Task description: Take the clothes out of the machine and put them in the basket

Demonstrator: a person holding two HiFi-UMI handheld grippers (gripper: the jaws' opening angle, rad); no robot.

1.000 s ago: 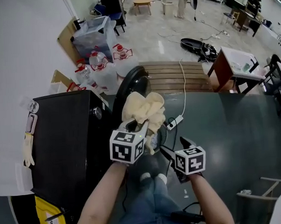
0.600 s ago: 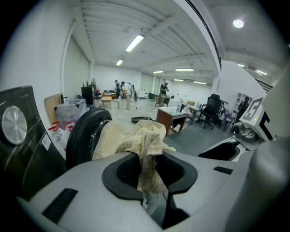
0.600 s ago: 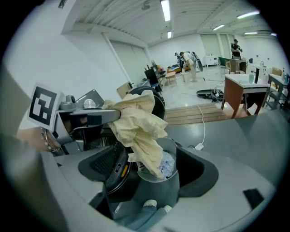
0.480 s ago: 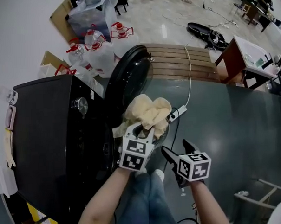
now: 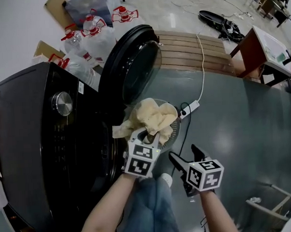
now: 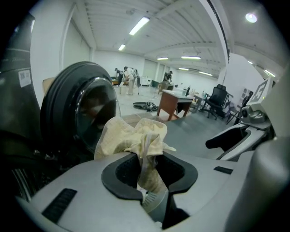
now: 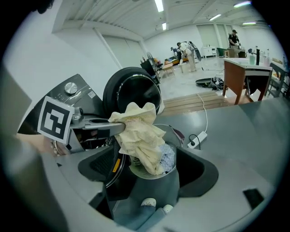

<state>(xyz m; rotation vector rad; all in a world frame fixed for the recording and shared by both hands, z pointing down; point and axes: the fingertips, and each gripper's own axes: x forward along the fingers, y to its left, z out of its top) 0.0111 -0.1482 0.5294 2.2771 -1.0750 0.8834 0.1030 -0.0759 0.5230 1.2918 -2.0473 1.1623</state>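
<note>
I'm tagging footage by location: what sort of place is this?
Probably a big open lab or workshop, not a home: a washer stands in a hall with a desk, an office chair and strip ceiling lights.

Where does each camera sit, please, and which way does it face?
Head view: on the head, steeply down at machine and basket; forearms, left tool, right tool show.
Left gripper view: on the left tool, facing the open door; jaws shut on the cloth.
Right gripper view: on the right tool, facing the basket; open jaws, shoes show.
All three share the cloth.
</note>
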